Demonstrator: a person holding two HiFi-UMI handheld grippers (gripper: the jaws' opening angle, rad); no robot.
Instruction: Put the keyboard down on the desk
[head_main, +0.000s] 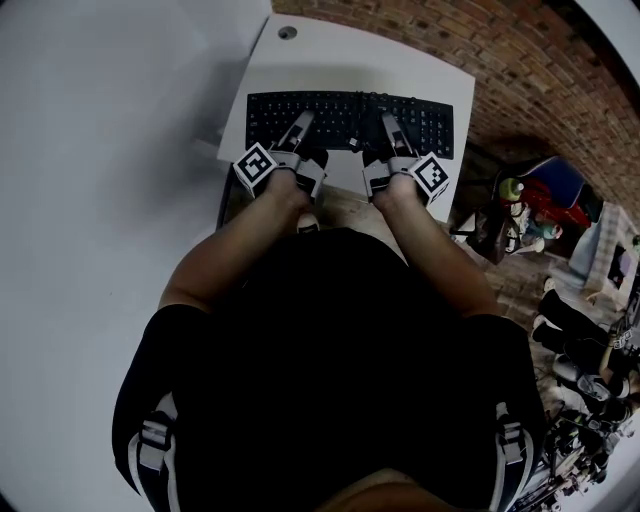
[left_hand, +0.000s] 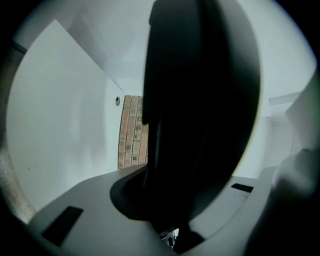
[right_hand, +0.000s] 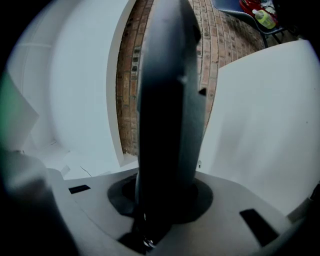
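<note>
Keyboard (head_main: 350, 120) hangs between the two claws, a black slab running crosswise. The left claw (head_main: 301, 128) is clamped on its near edge toward one end and the right claw (head_main: 391, 130) is clamped on the same edge toward the other. In each gripper view the slab fills the gap between the jaws edge-on, so both grips look firm and neither is released. The desk (head_main: 320, 65) lies beneath and ahead of both claws. In the right gripper view a strip of brick floor (head_main: 520, 60) shows between the slab and the white top, so the keyboard seems to be held clear of the surface and not yet set down. The chief risk, as I judge it, comes from where it is pinched. All its depth reaches out beyond the fingertips, so the far edge may sag and strike the top first, twisting the board in the pads. Each claw also has a jaw under the board, and that jaw would meet the desk before the keyboard does. Pressing on could lever the board loose. If one claw lowers or lets go ahead of the other, the free end drops. Outward of the right claw, the keyboard's end sits near the desk's edge, so drifting that way could leave it overhanging the floor.
</note>
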